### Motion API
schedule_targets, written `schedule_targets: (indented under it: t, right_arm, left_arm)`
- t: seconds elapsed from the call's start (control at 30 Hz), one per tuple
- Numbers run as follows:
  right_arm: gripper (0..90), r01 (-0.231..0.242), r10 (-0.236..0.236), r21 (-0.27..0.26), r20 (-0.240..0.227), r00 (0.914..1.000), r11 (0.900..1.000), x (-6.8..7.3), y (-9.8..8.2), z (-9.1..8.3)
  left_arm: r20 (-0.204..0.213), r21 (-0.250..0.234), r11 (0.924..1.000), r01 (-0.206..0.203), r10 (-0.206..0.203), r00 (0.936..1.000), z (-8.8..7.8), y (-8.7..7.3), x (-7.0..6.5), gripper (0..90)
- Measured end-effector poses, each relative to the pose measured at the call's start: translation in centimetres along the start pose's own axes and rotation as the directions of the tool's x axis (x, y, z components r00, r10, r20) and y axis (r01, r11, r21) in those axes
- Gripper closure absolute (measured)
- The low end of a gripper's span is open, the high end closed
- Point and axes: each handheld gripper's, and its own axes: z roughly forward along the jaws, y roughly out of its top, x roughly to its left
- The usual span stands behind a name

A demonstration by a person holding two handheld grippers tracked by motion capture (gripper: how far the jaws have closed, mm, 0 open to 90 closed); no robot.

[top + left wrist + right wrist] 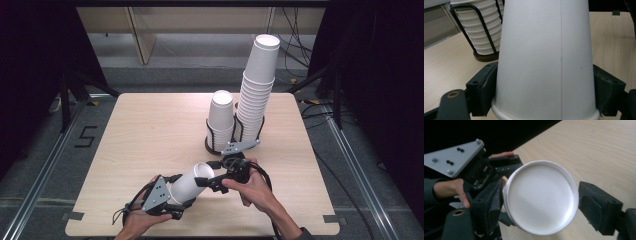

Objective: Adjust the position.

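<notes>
White paper makes up every cup on the pale wooden table (150,135). One loose cup (189,184) lies on its side at the near edge, slightly left of centre, its closed base turned toward the far right and its wide mouth toward the near left. The left gripper (170,200), held in the person's left hand (135,220) at the near left, is clamped on this cup; in the left gripper view both black jaws press against the cup's side walls close to the rolled rim.

The right gripper (207,182), carried by the right hand (252,190) just right of the cup, points at the cup's base. In the right gripper view the round base sits between its two jaws; the left jaw lies against or very near the rim of the base, while a clear gap separates the right jaw from it, so this gripper is spread and grasps nothing.

Farther back, right of the table's centre, stand two stacks of cups, mouths down, each inside a black wire holder (220,142) on a dark round base. The short stack (221,117) is on the left, the tall stack (257,90) just beside it on the right, leaning a little to the right. The number of cups in each cannot be counted reliably; the tall one holds well over ten.

On the grey floor to the left of the table a black "5" mark (86,136) shows.
</notes>
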Motion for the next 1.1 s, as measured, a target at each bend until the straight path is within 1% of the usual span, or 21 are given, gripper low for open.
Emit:
schedule_targets:
  t: [0.07,0.23,0.3,0.37,0.4,0.47,0.57,0.6,0.7,0.73,0.77,0.8,0.83,0.87,0.9,0.93,0.97,1.0,1.03,1.07,1.1]
  right_arm:
    - [20.1,-0.006,0.006,0.014,0.003,1.0,1.0,0.1,0.0,0.0]
    - [17.0,0.076,-0.078,0.051,0.038,0.9963,0.996,0.3,0.2,-0.3]
    - [17.0,0.095,-0.102,0.089,0.073,0.9921,0.992,0.8,0.4,-0.5]
    - [17.2,0.139,-0.148,0.108,0.079,0.9858,0.984,1.1,0.5,-0.6]
    - [17.7,0.182,-0.191,0.122,0.069,0.9792,0.976,1.1,0.6,-0.6]
    - [16.8,0.212,-0.221,0.131,0.066,0.973,0.969,1.3,0.7,-0.6]
    - [16.2,0.269,-0.285,0.188,0.062,0.9566,0.945,1.8,0.7,-0.8]
    - [16.5,0.317,-0.334,0.199,0.055,0.9411,0.927,1.8,0.7,-0.7]
    - [17.1,0.363,-0.388,0.257,0.05,0.9204,0.896,2.5,0.7,-0.5]
    - [17.1,0.394,-0.424,0.287,0.045,0.9048,0.873,2.7,0.7,-0.4]
    - [17.7,0.409,-0.443,0.31,0.045,0.8955,0.858,2.9,0.6,-0.3]
    - [18.6,0.426,-0.462,0.332,0.032,0.8864,0.841,3.1,0.6,-0.1]
    - [18.9,0.436,-0.472,0.347,0.021,0.8812,0.83,3.2,0.5,0.0]
    - [18.5,0.461,-0.501,0.368,0.015,0.8652,0.807,3.4,0.4,0.2]
    - [18.6,0.476,-0.52,0.391,0.01,0.8538,0.788,3.5,0.3,0.3]
    - [18.6,0.503,-0.554,0.414,0.005,0.8323,0.759,3.7,0.2,0.6]
    - [18.6,0.516,-0.572,0.427,0.003,0.8205,0.742,3.7,0.1,0.7]
    - [18.5,0.532,-0.589,0.44,-0.009,0.8084,0.724,3.8,0.1,0.9]
    - [18.2,0.527,-0.591,0.451,0.0,0.8067,0.72,4.0,-0.1,1.1]
    - [17.9,0.548,-0.609,0.461,-0.021,0.7929,0.698,4.0,-0.1,1.3]
    - [17.9,0.548,-0.613,0.476,-0.023,0.7894,0.688,4.1,-0.2,1.4]
  left_arm:
    - [0.0,0.007,1.0,0.001,-0.001,1.0,0.0,0.1,0.0,19.4]
    - [0.019,0.073,0.9974,-0.005,0.004,0.9998,0.0,0.1,0.0,19.9]
    - [0.027,0.105,0.9944,0.004,-0.006,0.9996,0.1,0.2,0.0,20.4]
    - [0.031,0.139,0.9902,-0.015,0.01,0.9995,0.1,0.2,-0.1,20.6]
    - [0.04,0.142,0.9898,-0.013,0.007,0.9992,0.2,0.2,-0.1,20.7]
    - [0.049,0.167,0.9858,-0.014,0.006,0.9988,0.2,0.3,-0.3,21.1]
    - [0.067,0.193,0.9805,-0.039,0.026,0.9974,0.4,0.4,-0.5,21.4]
    - [0.074,0.202,0.9784,-0.042,0.028,0.9969,0.4,0.5,-0.5,21.3]
    - [0.099,0.227,0.9723,-0.056,0.034,0.9945,0.5,0.6,-0.7,21.3]
    - [0.098,0.241,0.9685,-0.064,0.042,0.9943,0.5,0.6,-0.7,21.2]
    - [0.111,0.26,0.9623,-0.081,0.053,0.9924,0.5,0.7,-0.6,21.2]
    - [0.105,0.252,0.9653,-0.068,0.043,0.9935,0.5,0.7,-0.9,21.2]
    - [0.12,0.277,0.9564,-0.094,0.062,0.9908,0.5,0.8,-0.8,21.1]
    - [0.12,0.268,0.9598,-0.084,0.053,0.9914,0.6,0.7,-0.9,21.1]
    - [0.125,0.295,0.9493,-0.109,0.074,0.9894,0.5,0.9,-0.8,21.1]
    - [0.125,0.295,0.9484,-0.115,0.081,0.9889,0.5,0.9,-0.9,21.1]
    - [0.135,0.311,0.9426,-0.122,0.084,0.9873,0.5,1.0,-1.0,21.1]
    - [0.142,0.299,0.9463,-0.123,0.084,0.9864,0.6,1.0,-1.1,21.1]
    - [0.148,0.298,0.9456,-0.13,0.089,0.985,0.6,1.1,-1.2,21.1]
    - [0.144,0.306,0.9421,-0.137,0.097,0.9849,0.5,1.2,-1.3,21.1]
    - [0.152,0.299,0.9434,-0.143,0.101,0.9833,0.5,1.2,-1.3,21.1]
